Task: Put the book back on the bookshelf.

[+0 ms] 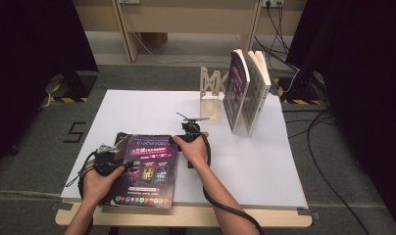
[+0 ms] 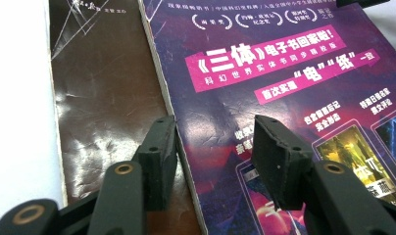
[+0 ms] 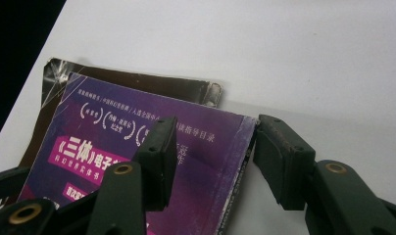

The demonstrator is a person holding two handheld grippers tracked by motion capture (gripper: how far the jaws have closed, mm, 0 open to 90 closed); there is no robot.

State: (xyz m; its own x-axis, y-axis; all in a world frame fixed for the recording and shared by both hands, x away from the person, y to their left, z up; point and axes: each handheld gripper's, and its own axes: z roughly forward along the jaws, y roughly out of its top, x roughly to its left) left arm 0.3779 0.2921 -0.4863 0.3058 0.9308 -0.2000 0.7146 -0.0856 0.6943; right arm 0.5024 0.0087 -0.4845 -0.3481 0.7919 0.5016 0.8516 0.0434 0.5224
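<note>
Evidently to lift the purple book [image 1: 148, 169] off the table [image 1: 264, 161], the left gripper [image 2: 213, 147] and right gripper [image 3: 213, 149] each straddled one of its edges, jaws wide, gripping nothing.

Left gripper [image 2: 213, 161] over purple book [image 2: 284, 73], jaws apart, nothing clamped. One jaw at the book's page edge, other above the cover. Brown cover flap [image 2: 103, 98] lies flat beside it; white counter [image 2: 17, 98] beyond.

Two upright books [image 1: 246, 91] upper right of centre, leaning beside wooden bookend [image 1: 210, 93]; white table [image 1: 264, 161]; grey carpet [image 1: 34, 152]; cables [image 1: 328, 161] right.
</note>
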